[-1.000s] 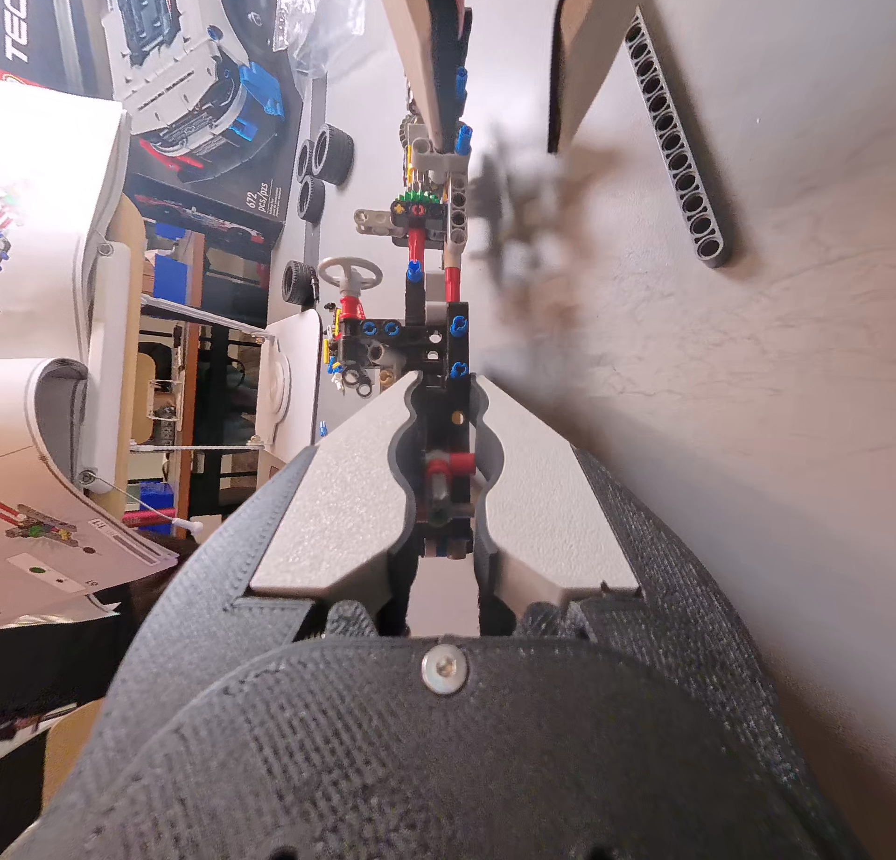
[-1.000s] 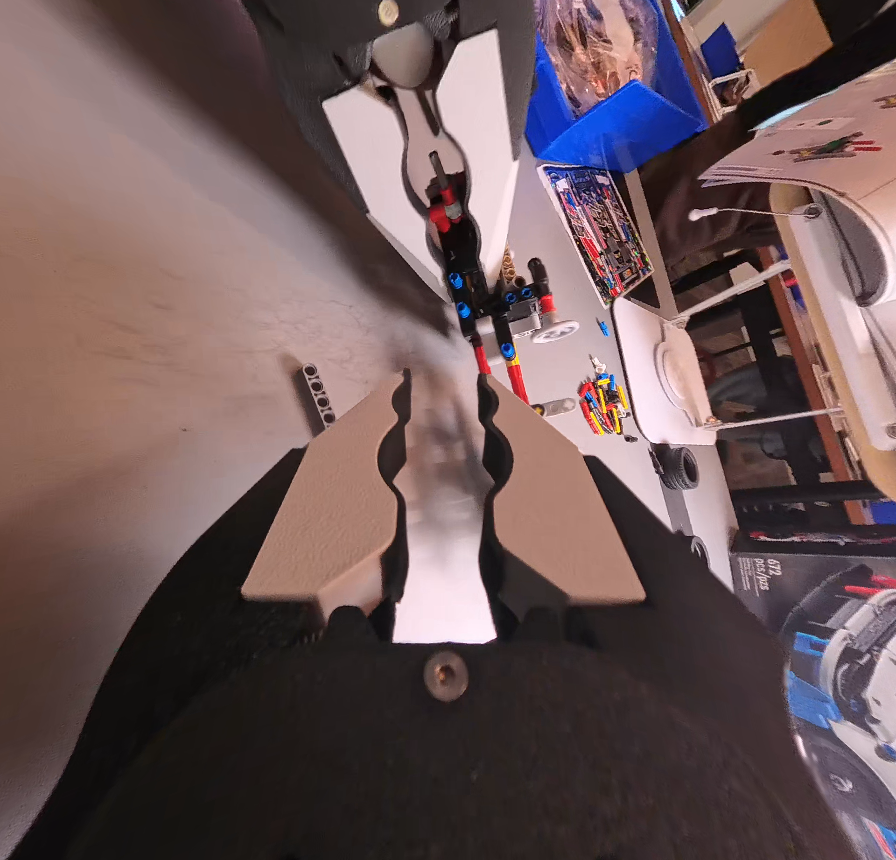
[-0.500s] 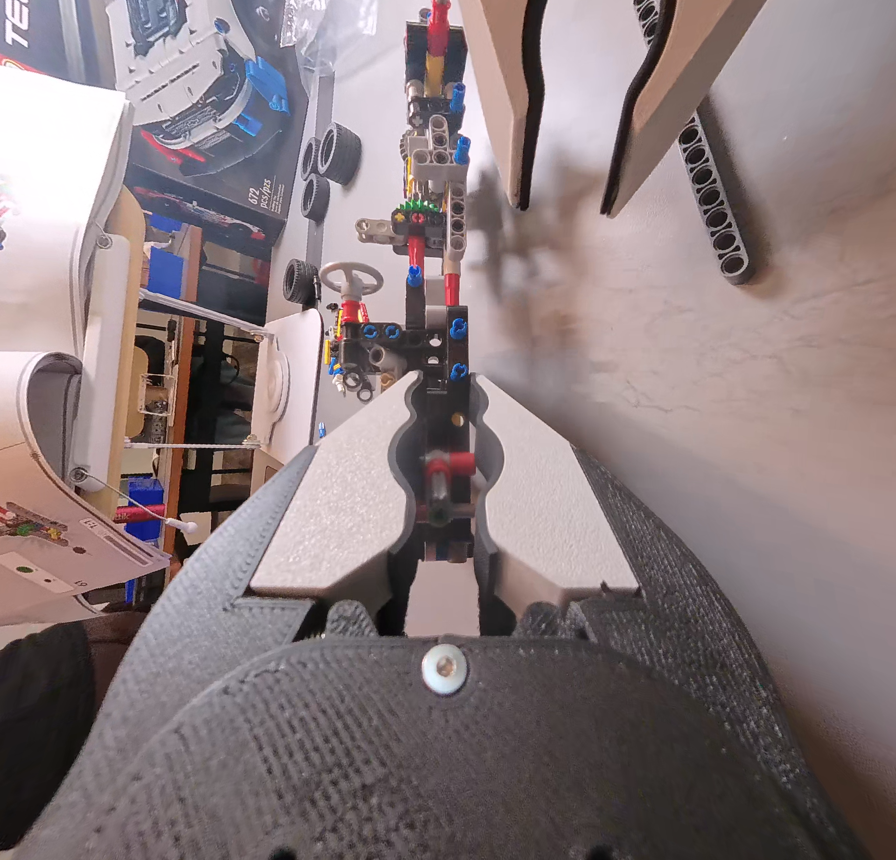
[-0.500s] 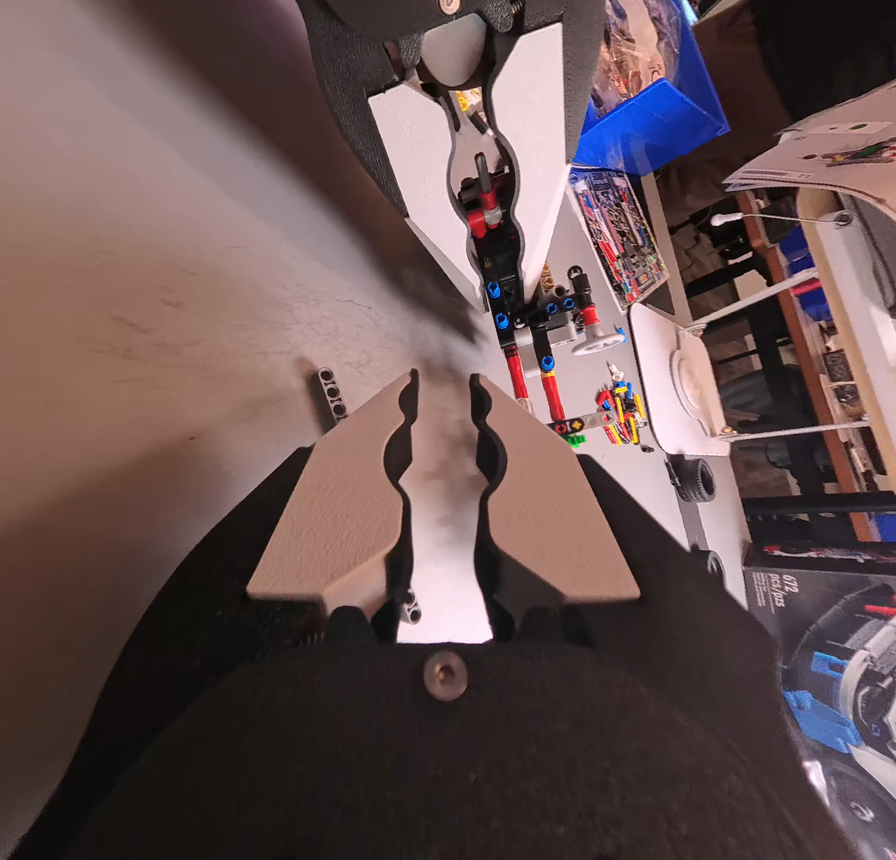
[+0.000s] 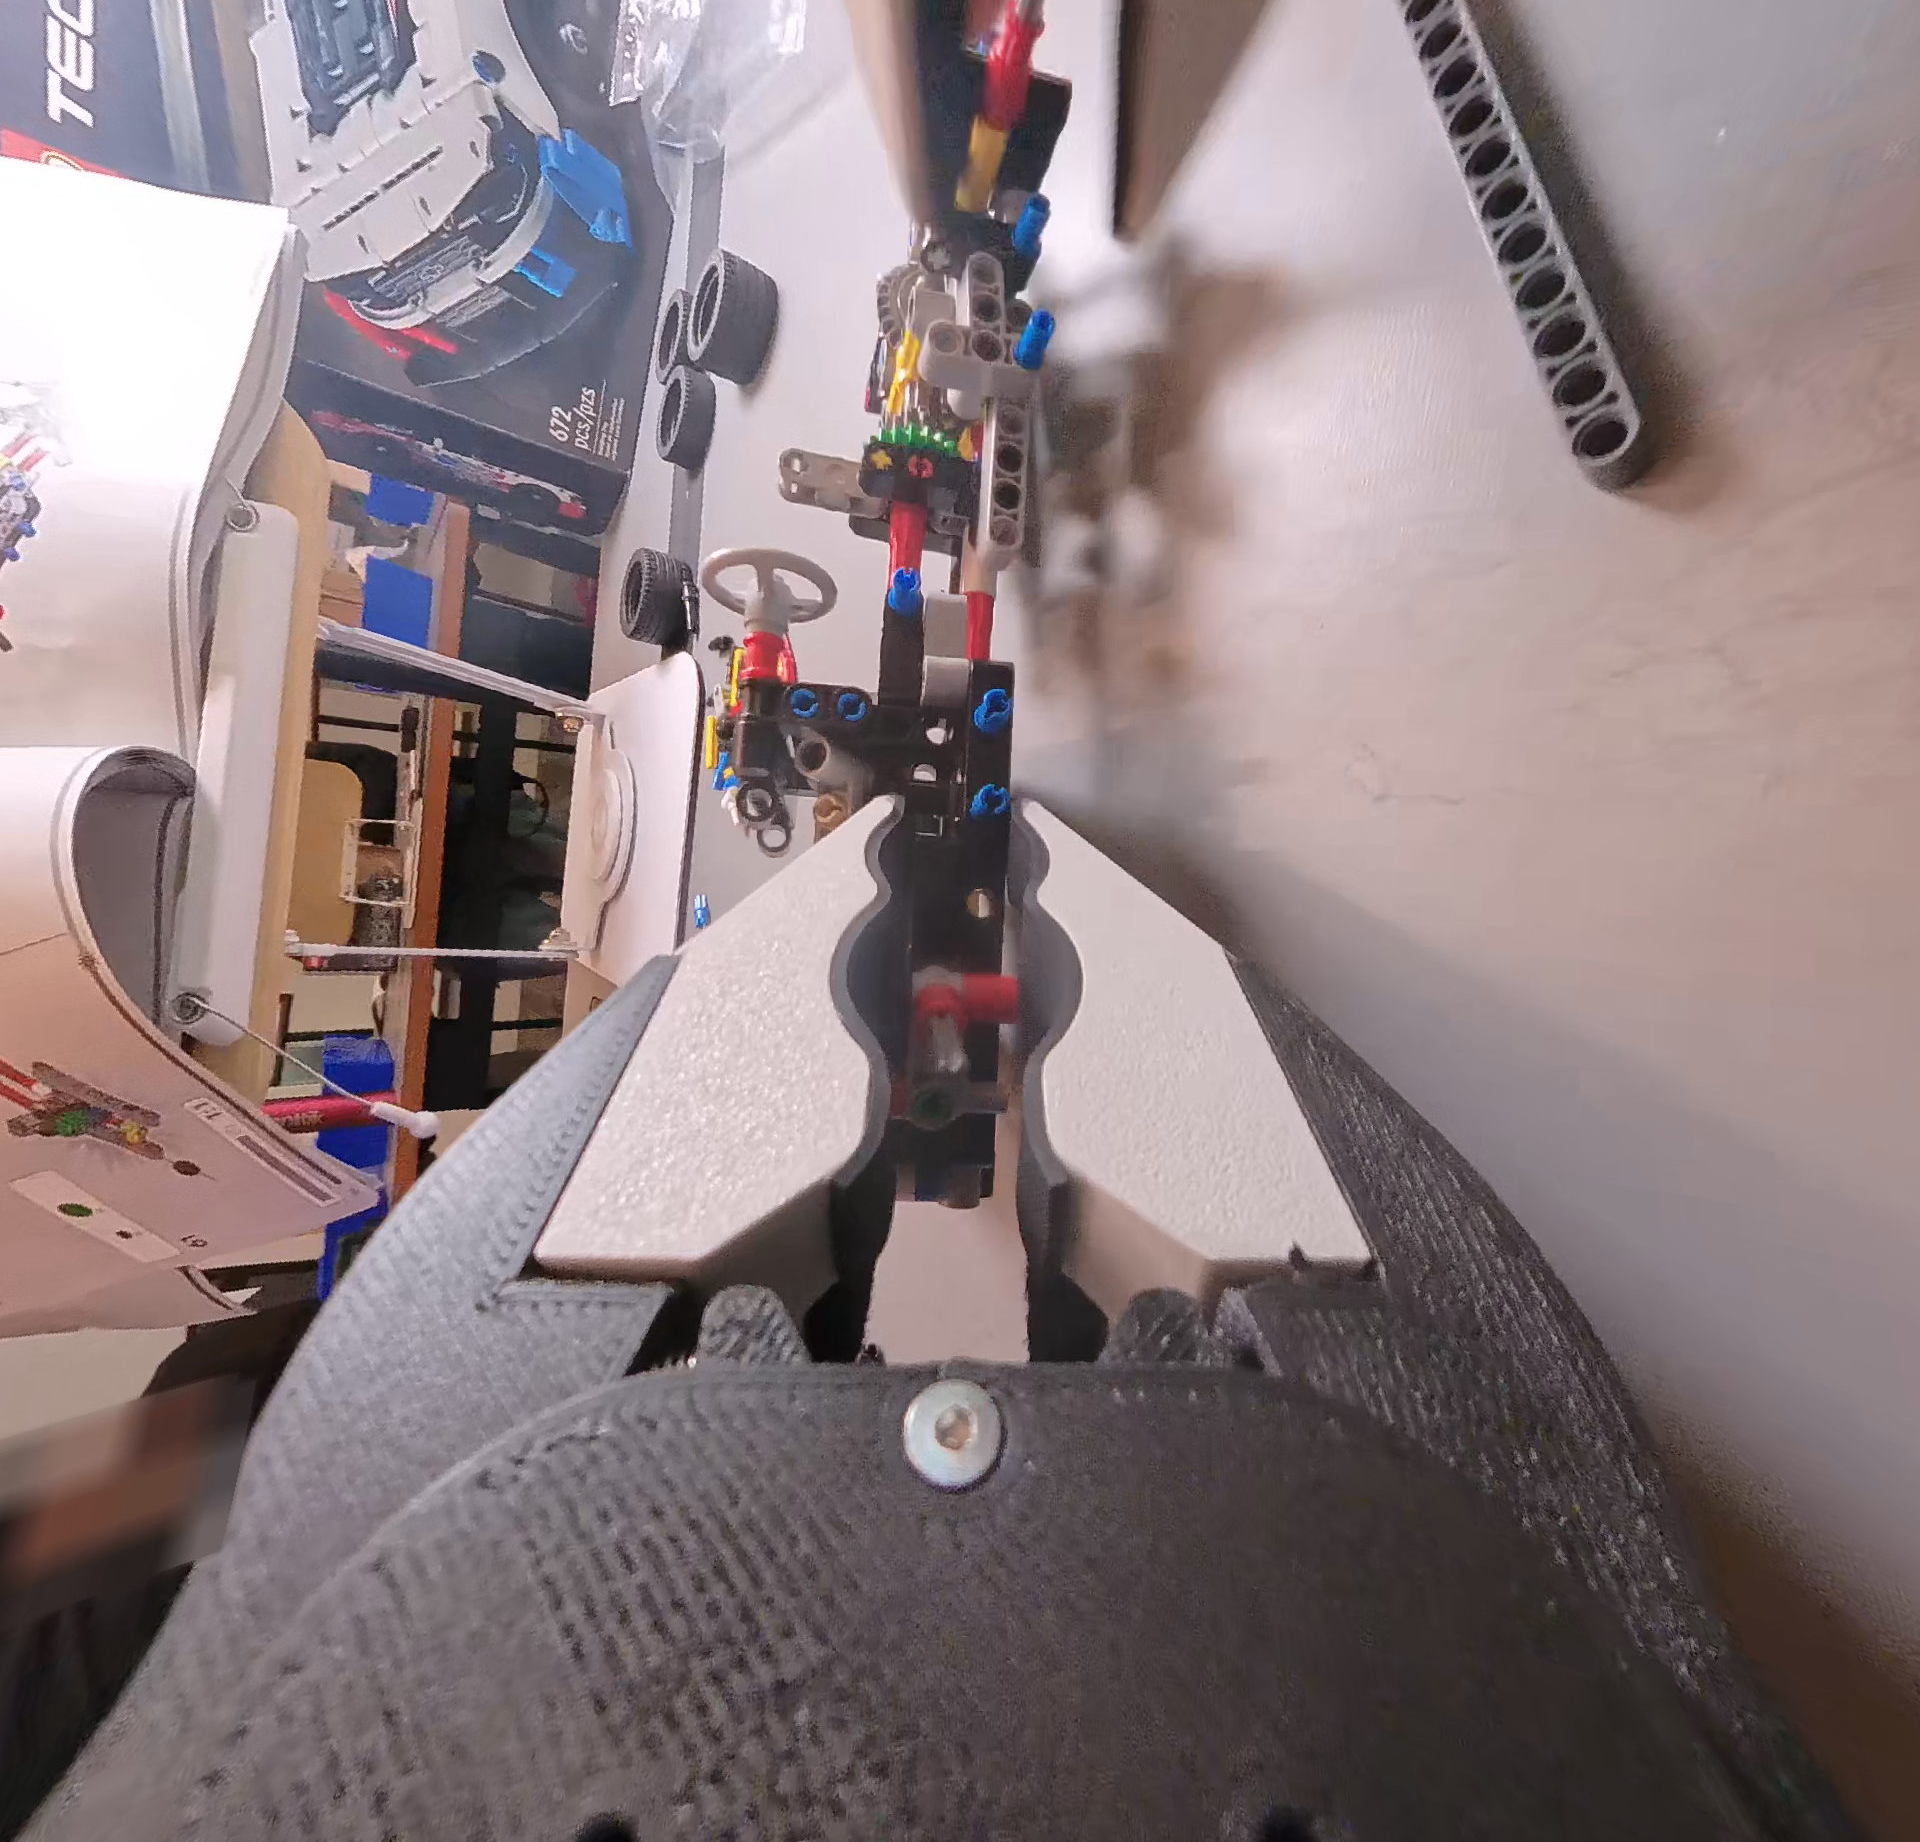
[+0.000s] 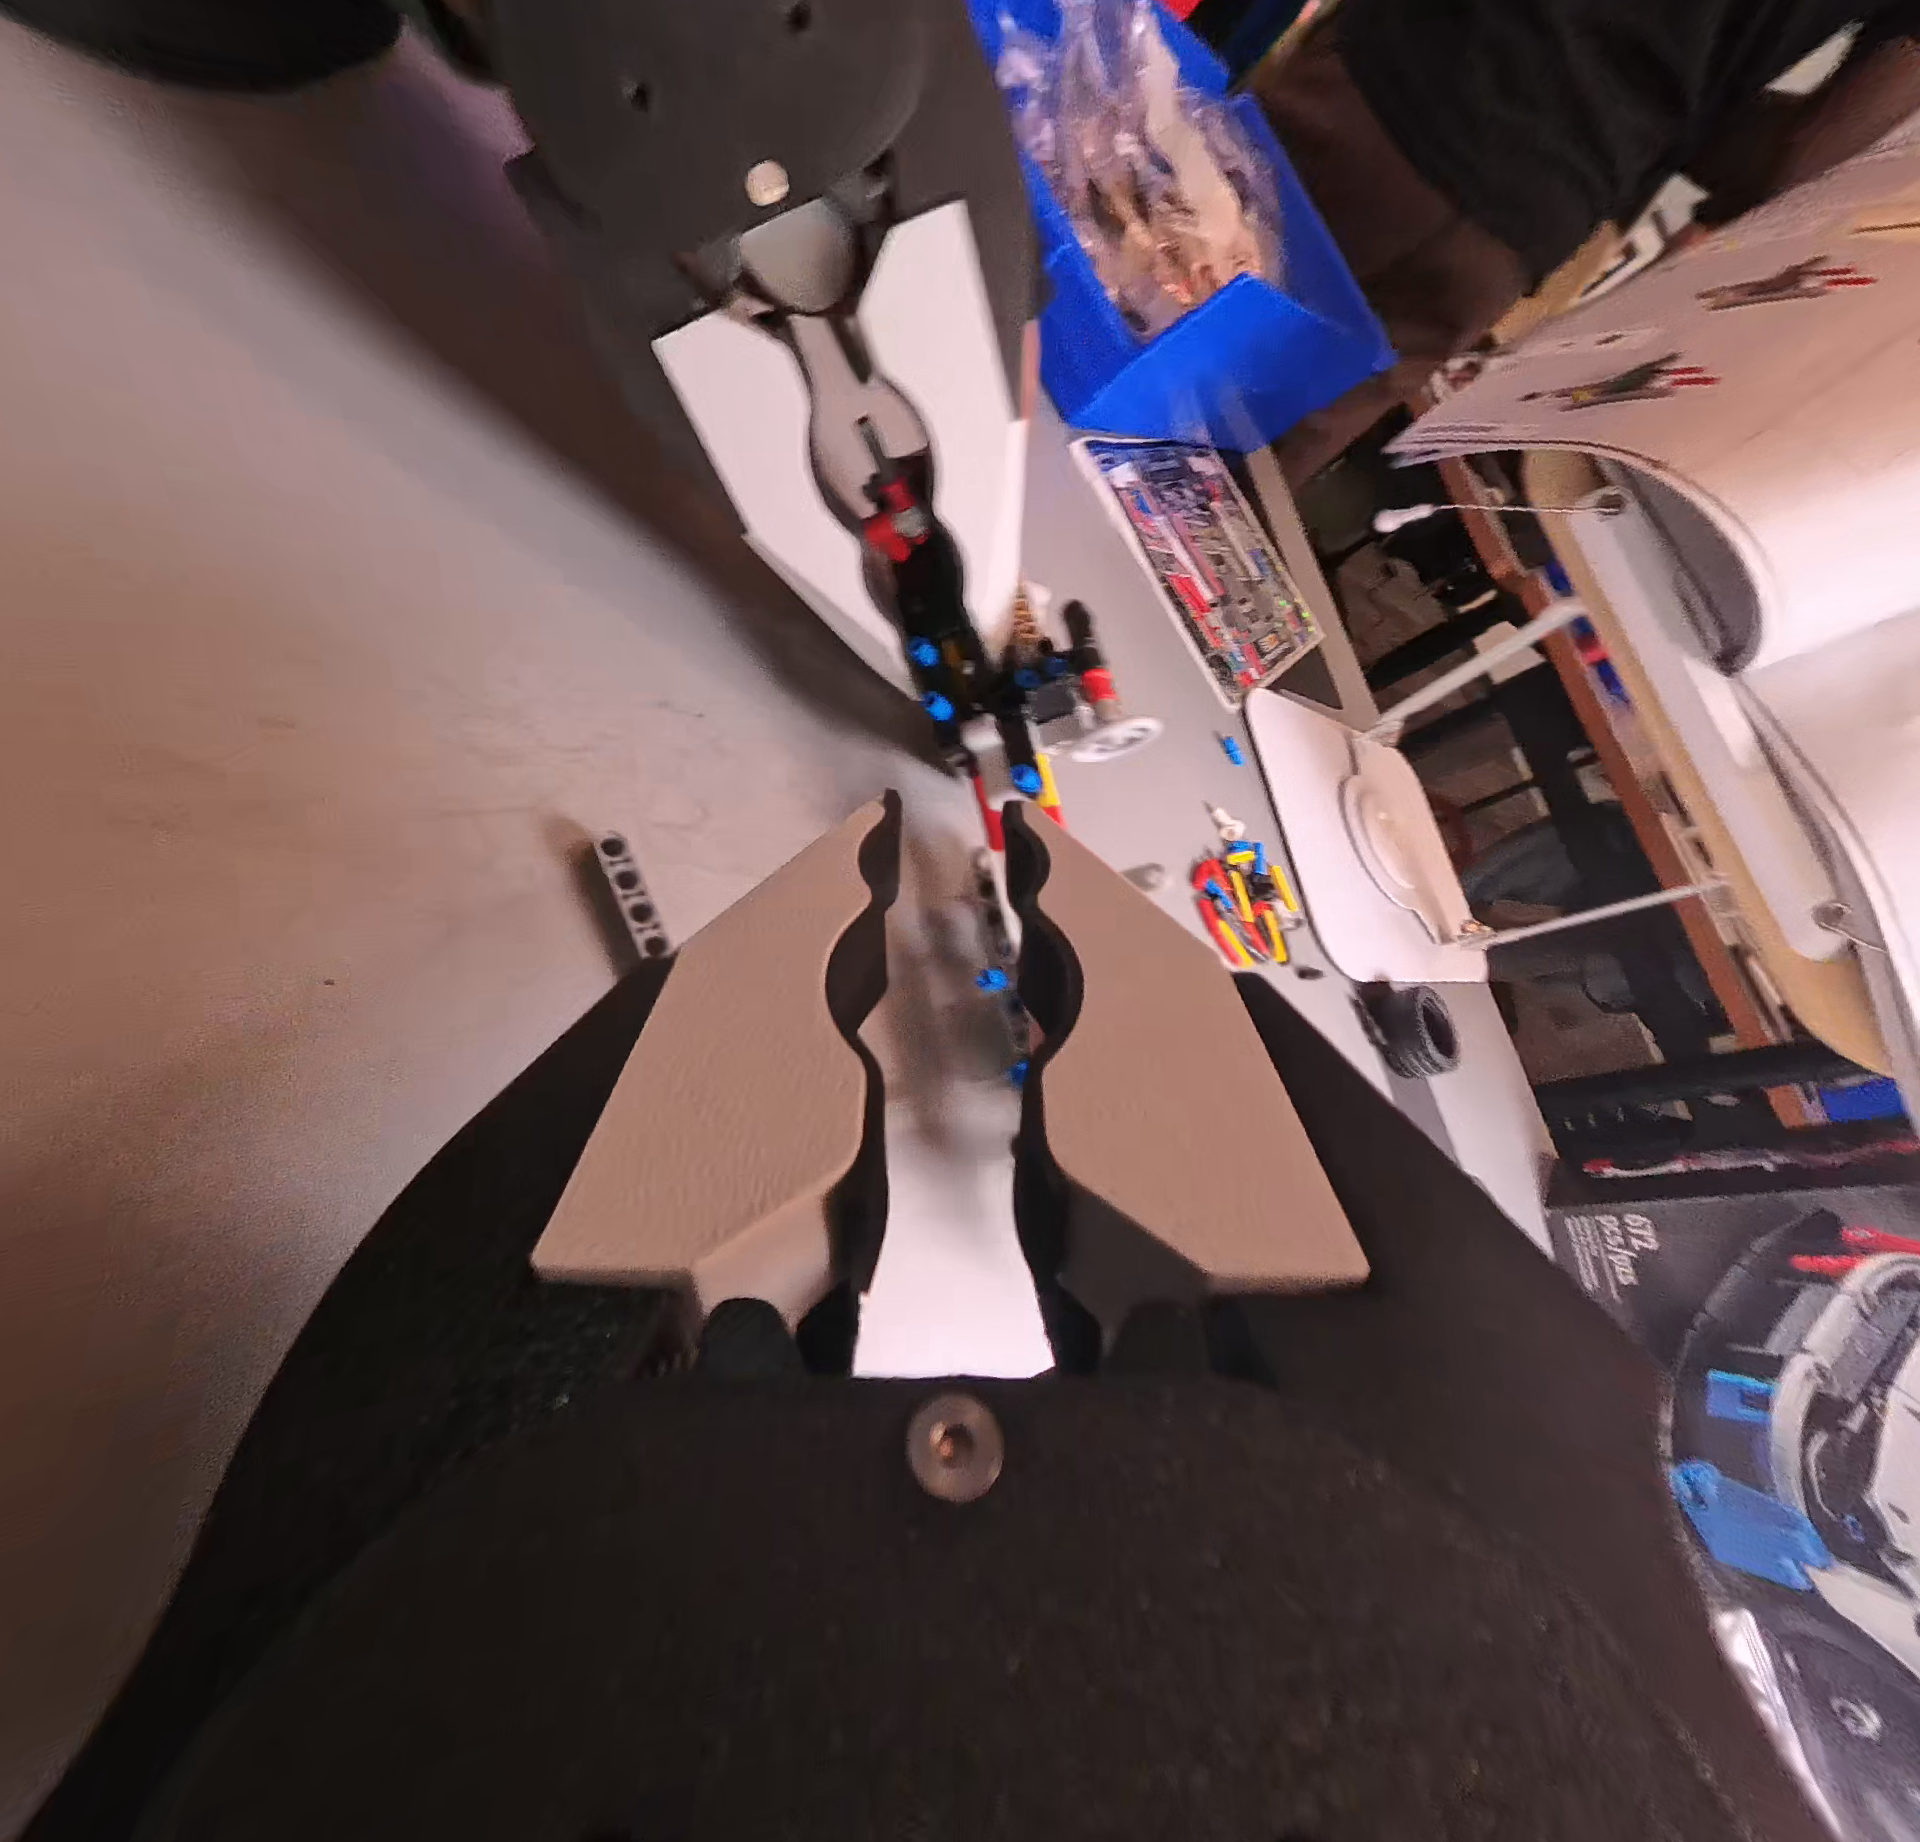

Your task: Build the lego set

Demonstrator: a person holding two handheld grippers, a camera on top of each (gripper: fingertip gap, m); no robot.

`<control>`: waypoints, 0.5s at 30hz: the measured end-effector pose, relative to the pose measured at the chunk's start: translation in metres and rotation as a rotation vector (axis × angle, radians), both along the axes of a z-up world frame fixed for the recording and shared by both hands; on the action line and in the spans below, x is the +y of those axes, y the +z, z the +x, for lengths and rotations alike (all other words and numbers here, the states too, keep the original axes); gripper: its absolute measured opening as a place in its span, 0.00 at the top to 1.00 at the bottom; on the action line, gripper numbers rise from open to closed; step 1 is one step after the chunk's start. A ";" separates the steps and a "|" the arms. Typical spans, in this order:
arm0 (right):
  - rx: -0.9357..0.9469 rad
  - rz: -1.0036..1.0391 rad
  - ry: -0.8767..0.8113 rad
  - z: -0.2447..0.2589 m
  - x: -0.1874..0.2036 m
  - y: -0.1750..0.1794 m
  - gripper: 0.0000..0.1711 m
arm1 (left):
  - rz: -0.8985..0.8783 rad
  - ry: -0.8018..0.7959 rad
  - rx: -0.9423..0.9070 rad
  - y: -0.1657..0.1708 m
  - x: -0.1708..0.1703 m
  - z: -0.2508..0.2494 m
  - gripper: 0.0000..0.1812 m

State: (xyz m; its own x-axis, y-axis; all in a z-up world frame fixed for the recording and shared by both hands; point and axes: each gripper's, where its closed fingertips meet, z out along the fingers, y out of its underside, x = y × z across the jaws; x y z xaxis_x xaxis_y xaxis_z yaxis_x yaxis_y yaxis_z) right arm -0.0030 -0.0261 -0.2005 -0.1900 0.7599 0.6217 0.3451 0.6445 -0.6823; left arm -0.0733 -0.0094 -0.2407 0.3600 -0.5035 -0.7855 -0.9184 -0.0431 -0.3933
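My left gripper point(image 5: 956, 816) is shut on the near end of a long Lego chassis point(image 5: 940, 732), a black frame with blue pins, red axles and a white steering wheel point(image 5: 767, 587). It holds the chassis on edge, close to the grey table. My right gripper point(image 6: 951, 810) is open, and its tan fingers point(image 5: 1184, 57) straddle the chassis's far end. That end shows blurred between the jaws point(image 6: 997, 982), against one finger with a gap on the other side. A long grey holed beam point(image 5: 1507, 192) lies on the table beside the right gripper; it also shows in the right wrist view point(image 6: 629, 899).
Several black tyres point(image 5: 727, 322) lie by the set's box point(image 5: 416, 182). An open instruction booklet point(image 5: 104, 1117) sits on a white stand. A pile of loose pins point(image 6: 1247, 899), a sticker sheet point(image 6: 1195, 566) and a blue bin of bags point(image 6: 1195, 338) are beyond the chassis.
My right gripper has moved sideways from beside the chassis to straddle its far end. My left gripper has kept its grip and barely moved.
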 end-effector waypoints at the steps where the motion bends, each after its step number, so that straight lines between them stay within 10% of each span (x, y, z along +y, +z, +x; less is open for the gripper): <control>1: 0.023 -0.004 -0.015 0.003 0.007 0.007 0.90 | 0.003 -0.001 0.005 -0.001 0.000 -0.001 0.91; 15: -0.035 0.099 -0.155 0.033 0.092 -0.031 0.72 | 0.023 -0.023 -0.025 0.002 0.003 -0.007 0.90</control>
